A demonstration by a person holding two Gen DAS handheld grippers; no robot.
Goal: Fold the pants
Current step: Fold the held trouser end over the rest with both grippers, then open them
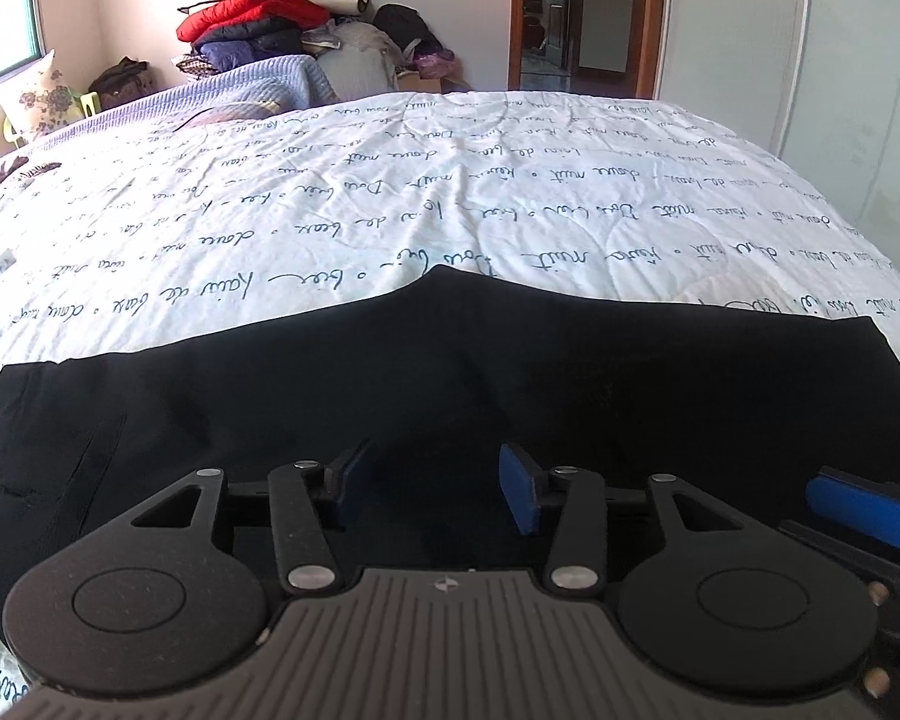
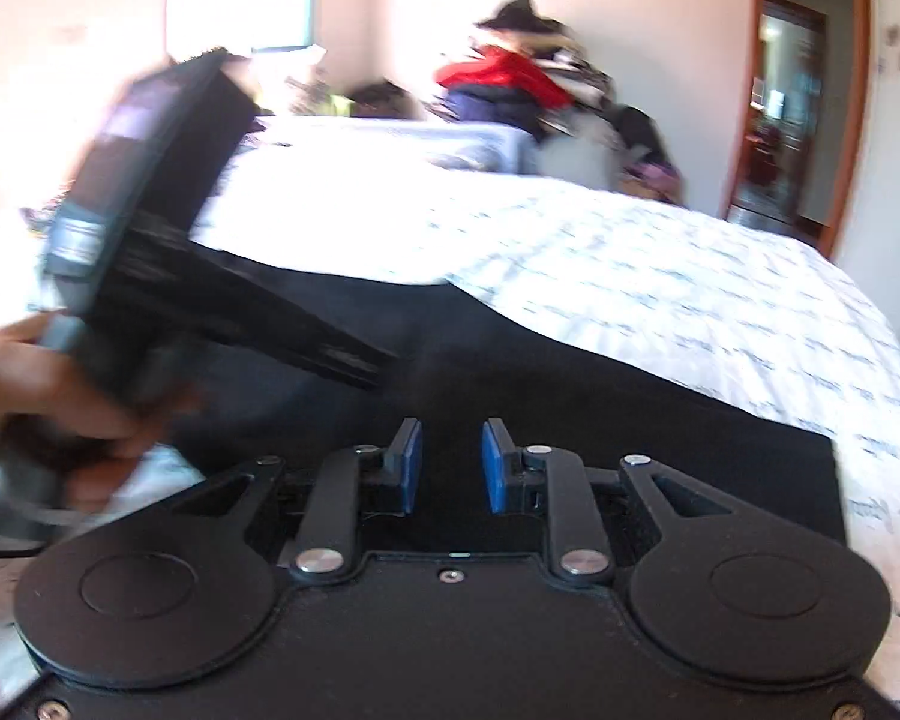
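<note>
A: The bed [image 1: 510, 192] fills the room, its script-printed quilt running to the far edge. Where are the pants?

B: The black pants [image 1: 450, 384] lie flat along the bed's near edge, spread from the left corner toward the right.

A: And the grippers?

B: The left gripper [image 1: 441, 489] hangs released just above the cloth, pads well parted, nothing between them. The right gripper [image 2: 450, 465] is also unclenched and empty, beside it.

A: Risks?

B: Probably a shallow pinch taking only one layer, so the fold drags crooked. The right view is blurred; a hasty reach could bunch the fabric.
</note>
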